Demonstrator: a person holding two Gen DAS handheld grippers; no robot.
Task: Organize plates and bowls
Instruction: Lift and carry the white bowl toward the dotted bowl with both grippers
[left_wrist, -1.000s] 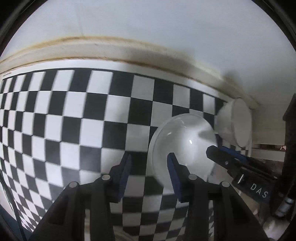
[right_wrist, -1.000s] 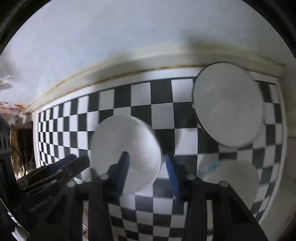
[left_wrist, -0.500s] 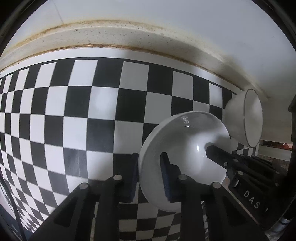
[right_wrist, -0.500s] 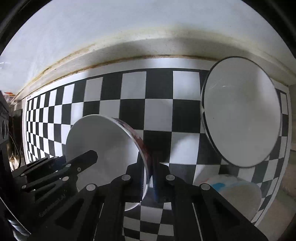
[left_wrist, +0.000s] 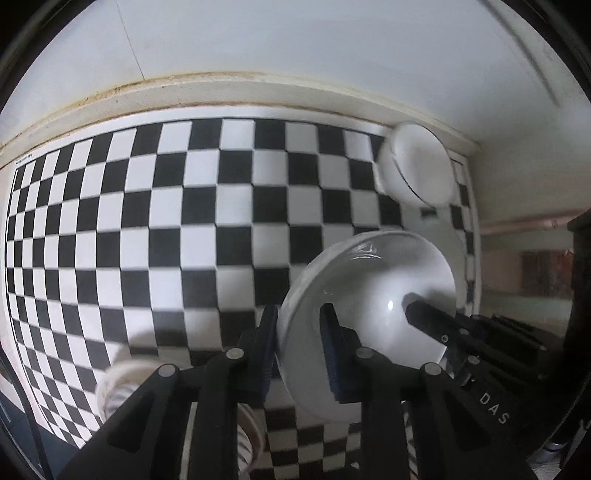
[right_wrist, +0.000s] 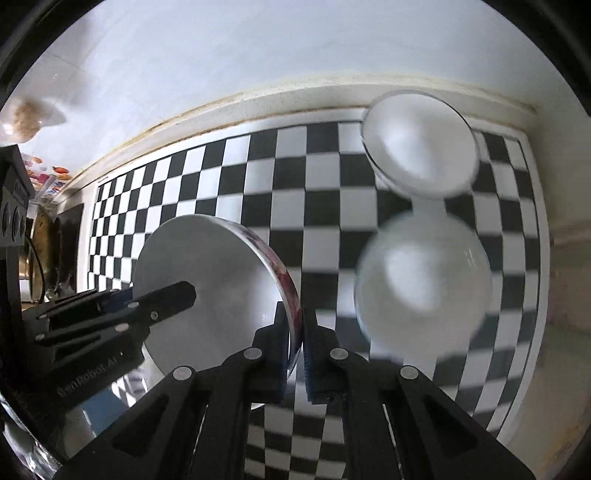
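left wrist view: our left gripper (left_wrist: 299, 349) is clamped on the rim of the white bowl (left_wrist: 373, 314), tilted above the checkered mat (left_wrist: 166, 221) — empty, not yet stacked.
right wrist view: our right gripper (right_wrist: 295, 345) pinches the opposite rim; two more bowls (right_wrist: 421, 147) wait at the mat's right — contents too blurred to tell.

- A black-and-white checkered mat (left_wrist: 184, 229) covers the tabletop.
- A stained cream ledge (left_wrist: 207, 92) runs along its far edge.
- A plain white wall (left_wrist: 295, 40) rises behind, softly lit.
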